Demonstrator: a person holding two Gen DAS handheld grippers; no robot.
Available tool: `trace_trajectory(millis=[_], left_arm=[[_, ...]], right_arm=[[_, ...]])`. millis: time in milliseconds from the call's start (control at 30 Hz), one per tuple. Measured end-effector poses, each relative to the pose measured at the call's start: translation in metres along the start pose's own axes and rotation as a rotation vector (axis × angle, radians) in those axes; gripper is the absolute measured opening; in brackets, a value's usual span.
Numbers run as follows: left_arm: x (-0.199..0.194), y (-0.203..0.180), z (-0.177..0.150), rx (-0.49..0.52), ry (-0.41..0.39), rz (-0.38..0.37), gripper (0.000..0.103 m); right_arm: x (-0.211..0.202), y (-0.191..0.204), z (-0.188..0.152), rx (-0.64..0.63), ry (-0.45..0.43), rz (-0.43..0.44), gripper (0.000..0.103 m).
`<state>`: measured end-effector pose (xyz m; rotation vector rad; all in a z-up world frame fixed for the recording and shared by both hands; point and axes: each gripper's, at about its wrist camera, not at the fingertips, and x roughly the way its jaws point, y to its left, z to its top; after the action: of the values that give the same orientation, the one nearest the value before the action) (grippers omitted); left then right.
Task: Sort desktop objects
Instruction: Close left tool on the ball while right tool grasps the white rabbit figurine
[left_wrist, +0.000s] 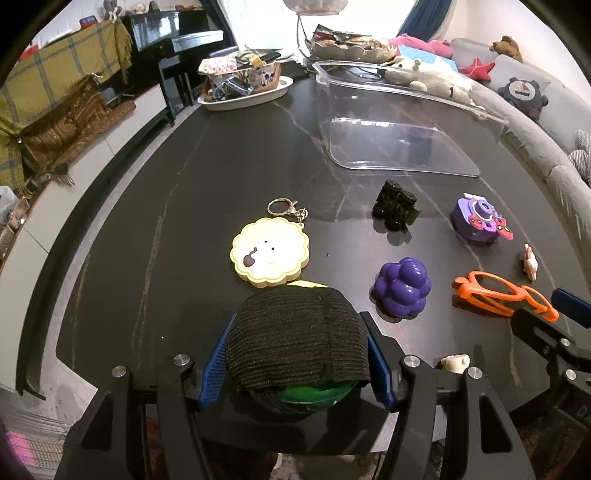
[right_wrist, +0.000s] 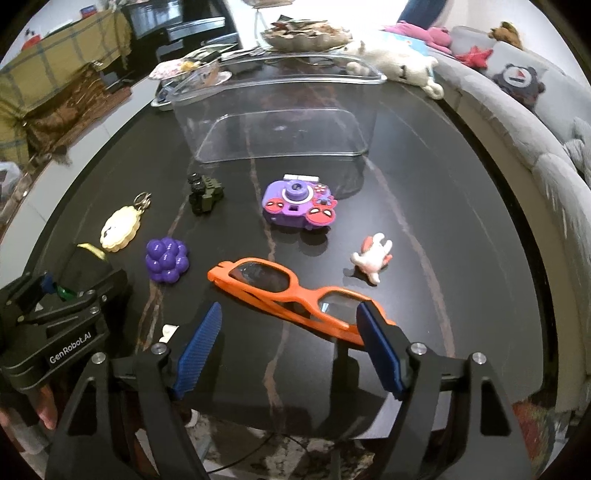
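My left claw squeezes a black knit cap between its blue pads, and something green peeks out under the cap. Just past the cap I see a yellow cookie keychain. To the right of this claw sits a purple grape toy.

My right claw stands wide and holds nothing. The orange glasses lie flat on the dark surface right in front of it. One end of the glasses reaches the right pad, but I cannot tell if they touch. Further ahead of this claw I see a purple toy camera, a little white animal toy, a small dark toy truck, and a clear plastic box behind them. Off to its left, I can read "GenRobot.AI" on the other claw's body.
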<state>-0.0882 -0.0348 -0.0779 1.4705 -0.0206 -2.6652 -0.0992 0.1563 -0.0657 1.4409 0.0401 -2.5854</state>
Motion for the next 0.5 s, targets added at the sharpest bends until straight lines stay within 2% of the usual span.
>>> trace_trajectory(millis=[200,500], left_arm=[[0.0,-0.001,0.0,0.004,0.002,-0.011,0.06],[0.0,-0.003,0.001,0.007,0.003,-0.016,0.06]], right_arm=[[0.003,-0.022,0.007,0.084,-0.013,-0.04,0.07],[0.016,-0.031,0.018,0.094,-0.007,-0.067,0.053]])
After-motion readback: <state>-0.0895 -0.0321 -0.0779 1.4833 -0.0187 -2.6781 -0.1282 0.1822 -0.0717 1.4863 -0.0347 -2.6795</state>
